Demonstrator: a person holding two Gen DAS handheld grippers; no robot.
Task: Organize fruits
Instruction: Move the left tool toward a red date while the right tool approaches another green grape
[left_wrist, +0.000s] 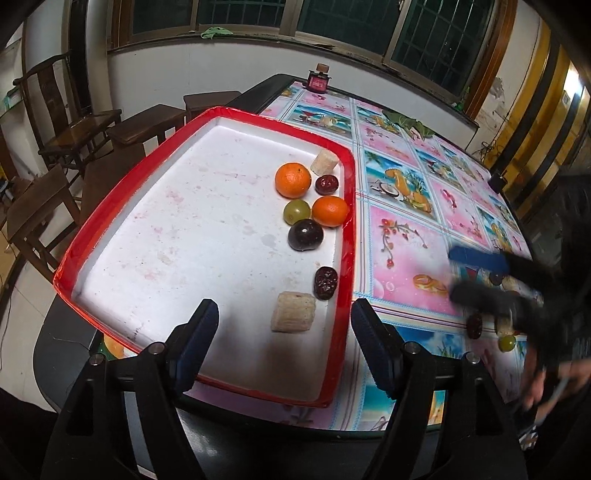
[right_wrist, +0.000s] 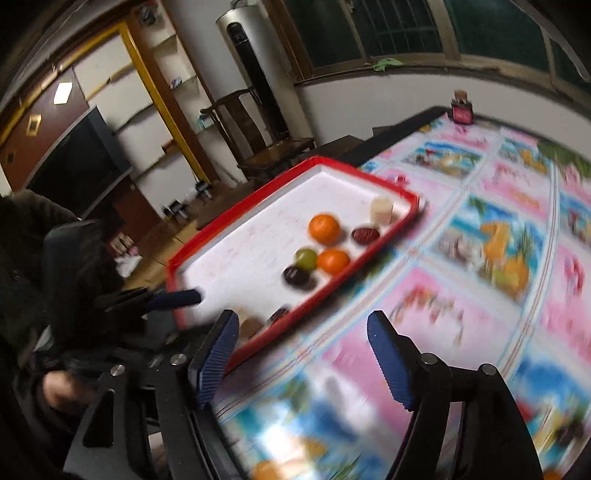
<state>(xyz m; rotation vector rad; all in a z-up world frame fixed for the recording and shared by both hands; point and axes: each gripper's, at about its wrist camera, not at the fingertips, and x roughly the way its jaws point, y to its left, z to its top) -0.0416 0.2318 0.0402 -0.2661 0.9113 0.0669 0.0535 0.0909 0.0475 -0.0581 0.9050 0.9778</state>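
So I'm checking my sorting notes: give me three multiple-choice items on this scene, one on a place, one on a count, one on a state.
1. Where in the tray do the fruits lie?
A. along its right side
B. in its far left corner
C. spread over the middle

2. How many oranges are in the tray?
A. one
B. two
C. four

3. How is the left gripper?
A. shut on a date
B. shut on nothing
C. open, holding nothing

Answers:
1 A: the oranges, grape and dates all sit near the right rim.
2 B: one larger orange, one smaller.
3 C: its fingers stand apart with only tray between them.
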